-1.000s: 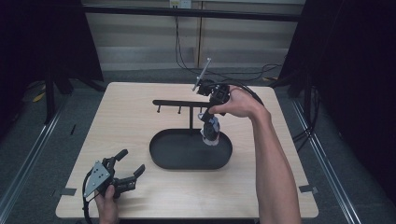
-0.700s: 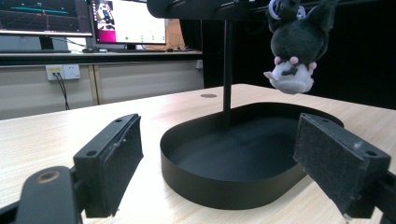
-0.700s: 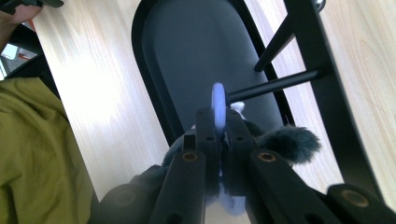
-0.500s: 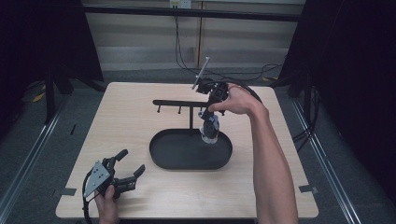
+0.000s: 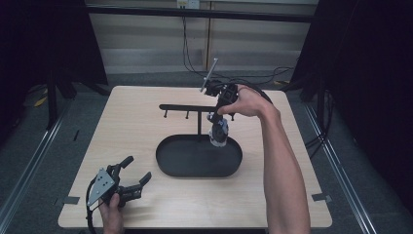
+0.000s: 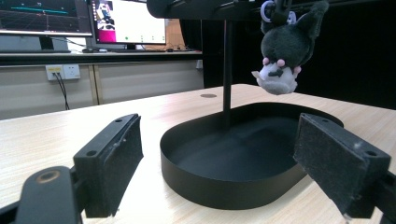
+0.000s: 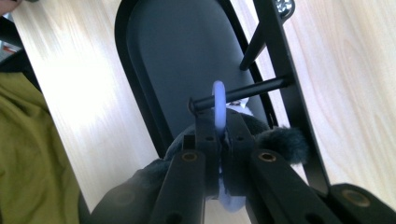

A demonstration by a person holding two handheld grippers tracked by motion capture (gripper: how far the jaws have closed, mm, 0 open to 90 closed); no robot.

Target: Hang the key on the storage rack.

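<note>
The right tool (image 7: 219,140) is clamped on the pale ring (image 7: 218,100) of a soft, light plush toy (image 6: 285,49) — the firm place to hold — at the rack's peg (image 7: 240,93) above the tray (image 5: 168,161). The left tool (image 5: 130,176) rests agape on the table (image 5: 126,126).

wooden table (image 5: 131,131), grey floor (image 5: 44,161), monitors (image 6: 126,21)

My tools are all black: the left tool (image 5: 130,179) has a grey three-cornered plate (image 5: 101,183) and a cable (image 5: 89,214) trailing off. The right tool's (image 7: 223,140) arms show round screws (image 7: 265,157), and my forearms are bare.
</note>
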